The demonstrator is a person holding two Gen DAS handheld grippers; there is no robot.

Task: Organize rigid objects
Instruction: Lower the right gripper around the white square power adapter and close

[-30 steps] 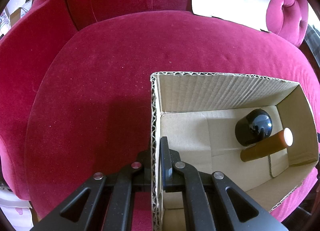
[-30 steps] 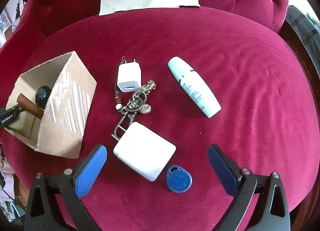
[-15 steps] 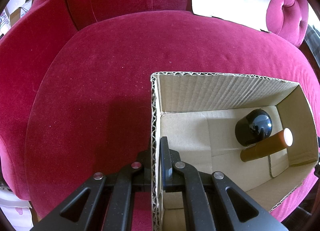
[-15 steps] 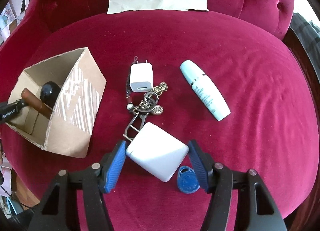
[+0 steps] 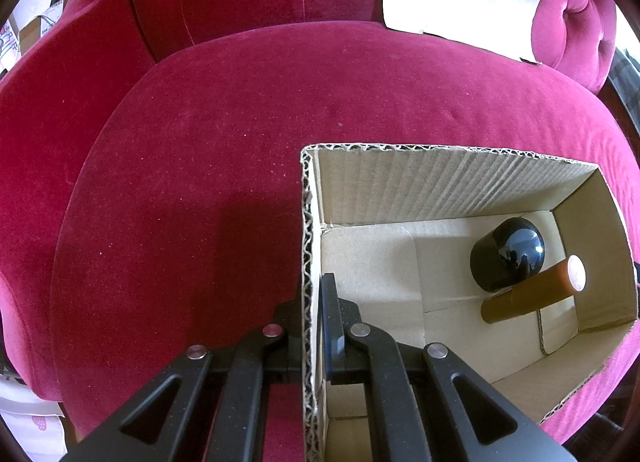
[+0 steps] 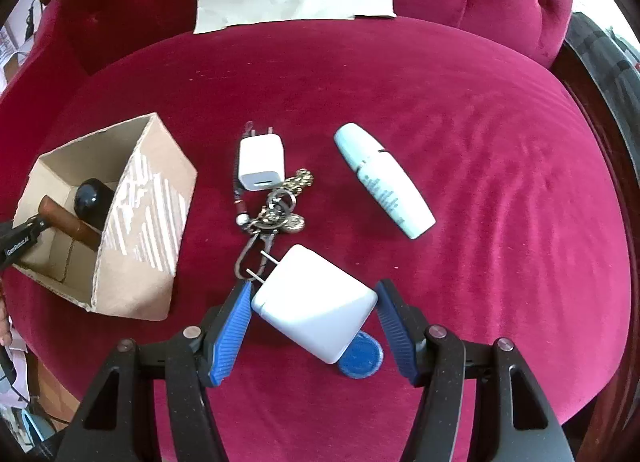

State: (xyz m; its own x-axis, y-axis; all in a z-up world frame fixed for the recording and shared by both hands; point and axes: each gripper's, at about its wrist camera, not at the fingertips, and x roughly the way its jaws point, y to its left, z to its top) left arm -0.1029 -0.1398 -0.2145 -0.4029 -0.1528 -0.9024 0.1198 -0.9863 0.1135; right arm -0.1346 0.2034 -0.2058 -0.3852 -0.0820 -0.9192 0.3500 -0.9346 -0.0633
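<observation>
At lower centre of the right view, the right gripper (image 6: 314,312) is clamped on the big white charger (image 6: 315,308), above a blue tag (image 6: 362,354). Lower centre of the left view, the left gripper (image 5: 310,314) pinches the cardboard box (image 5: 308,221) wall.

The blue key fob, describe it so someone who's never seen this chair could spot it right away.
On the red velvet seat, find the right gripper around the large white charger. The key fob lies partly under that charger's near corner. It is the only blue, round, flat thing among the loose items.
</observation>
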